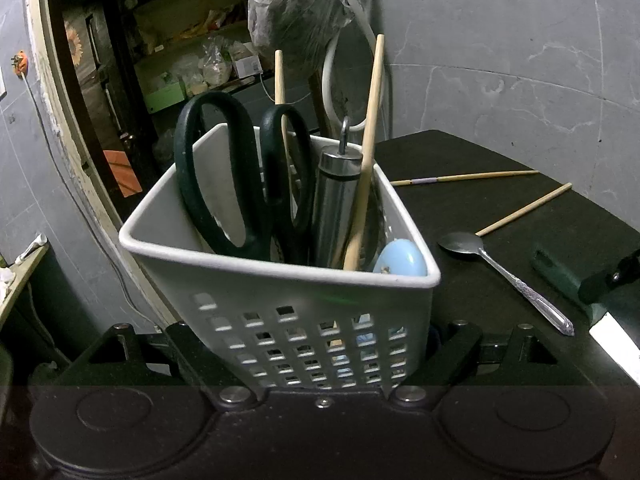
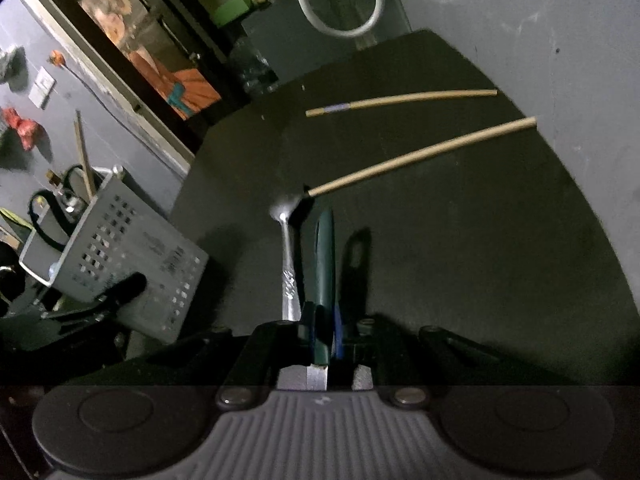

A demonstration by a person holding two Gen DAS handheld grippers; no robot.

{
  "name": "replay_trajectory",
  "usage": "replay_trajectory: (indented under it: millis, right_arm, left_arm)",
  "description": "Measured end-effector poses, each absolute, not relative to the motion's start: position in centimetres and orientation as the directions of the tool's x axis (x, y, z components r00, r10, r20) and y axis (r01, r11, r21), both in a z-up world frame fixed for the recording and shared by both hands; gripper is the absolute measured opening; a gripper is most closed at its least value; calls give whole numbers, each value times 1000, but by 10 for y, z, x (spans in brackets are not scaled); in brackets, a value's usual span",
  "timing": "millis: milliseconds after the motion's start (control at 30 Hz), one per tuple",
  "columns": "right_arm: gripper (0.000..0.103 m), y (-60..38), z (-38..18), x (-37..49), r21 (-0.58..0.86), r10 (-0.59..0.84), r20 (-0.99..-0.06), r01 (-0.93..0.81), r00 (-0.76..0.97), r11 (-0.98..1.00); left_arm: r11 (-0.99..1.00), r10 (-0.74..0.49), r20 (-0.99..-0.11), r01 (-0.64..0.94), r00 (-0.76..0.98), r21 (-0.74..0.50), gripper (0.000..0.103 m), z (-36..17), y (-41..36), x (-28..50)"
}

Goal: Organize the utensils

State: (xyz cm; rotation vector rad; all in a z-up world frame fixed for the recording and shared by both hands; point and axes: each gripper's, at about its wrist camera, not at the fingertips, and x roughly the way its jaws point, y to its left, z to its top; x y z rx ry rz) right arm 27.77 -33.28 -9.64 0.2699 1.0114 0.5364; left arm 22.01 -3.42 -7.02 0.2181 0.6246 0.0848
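Observation:
My left gripper is shut on the white perforated utensil caddy, holding it tilted above the black table. The caddy holds black-handled scissors, a steel cylinder, two chopsticks and a pale blue item. My right gripper is shut on a green-handled knife, its blade toward the camera. A metal spoon lies just left of the knife; it also shows in the left wrist view. Two chopsticks lie on the table beyond.
The black table meets a grey wall at the back and right. A white hose and a plastic bag hang behind. The caddy sits left of the knife in the right wrist view. Shelves stand at far left.

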Motion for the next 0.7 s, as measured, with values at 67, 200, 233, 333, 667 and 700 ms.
replay_trajectory:
  millis: [67,200,233,333,667,700]
  right_arm:
    - [10,-328,-99,279,434,529,-745,-307,406,847]
    - [11,-319,-98,280,390,502,-771,-334,391,858]
    - [16,-315,-98,279,365,486,-783,-344,389,865]
    - [17,-307,-97,280,312,460,-800,-388,385,867]
    - [46,-263,-92,287,55,333,-852,-563,404,825]
    - [18,-262,-91,288,80,350,-847,-555,400,828]
  left_arm:
    - [974,144,-571,-13,809,227,88,-70,-34,220]
    - [974,144,-570,-13,809,228,88,-70,-34,220]
    - [974,144,-570,-13,809,228,88,-70,-34,220]
    - [974,144,-570,-13,809,228,88,-70,-34,220]
    - [975,144,-570,-16,809,223,87,-69,-34,218]
    - [975,144,-569,-17,809,222,87,-69,-35,218]
